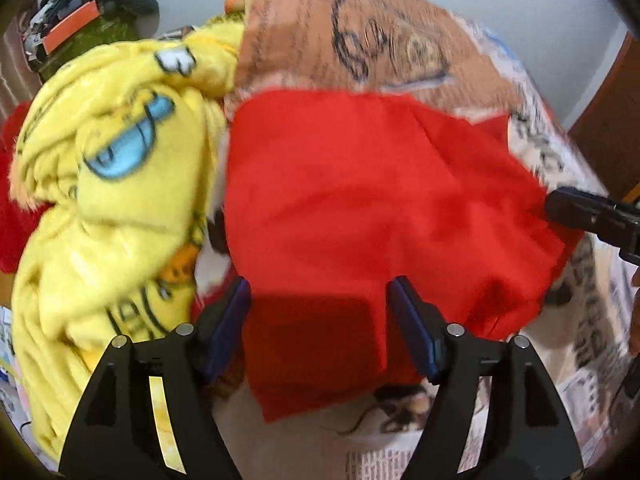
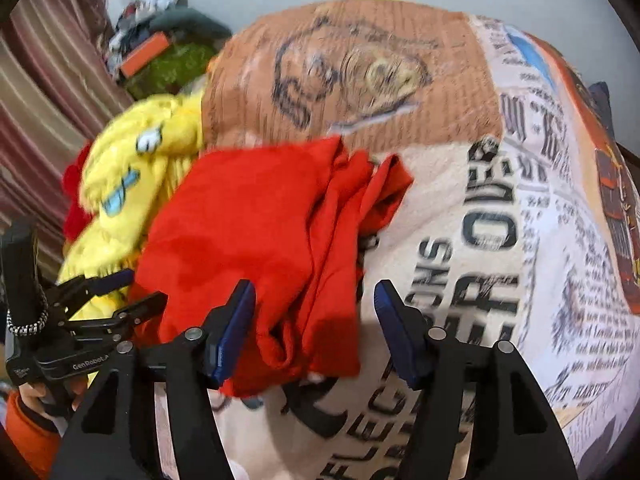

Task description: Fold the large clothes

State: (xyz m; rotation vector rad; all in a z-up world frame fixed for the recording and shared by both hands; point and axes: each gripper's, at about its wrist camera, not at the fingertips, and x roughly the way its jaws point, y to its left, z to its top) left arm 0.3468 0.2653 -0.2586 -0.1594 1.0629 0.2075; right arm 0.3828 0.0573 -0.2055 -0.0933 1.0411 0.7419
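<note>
A red garment [image 1: 360, 200] lies partly folded on a bed covered by a newspaper-print blanket [image 1: 592, 320]. It also shows in the right wrist view [image 2: 248, 232], bunched along its right side. My left gripper [image 1: 318, 328] is open, its blue pads on either side of the garment's near edge, just above it. My right gripper [image 2: 314, 328] is open over the garment's near right corner. The right gripper appears in the left wrist view [image 1: 592, 216] at the garment's right edge. The left gripper shows in the right wrist view [image 2: 120, 292] at the garment's left edge.
A crumpled yellow cartoon-print blanket [image 1: 120, 200] lies left of the red garment. A pile of clutter with a green item [image 2: 172, 64] sits at the far left by a striped curtain [image 2: 40, 100]. A wooden door [image 1: 612, 120] stands at the right.
</note>
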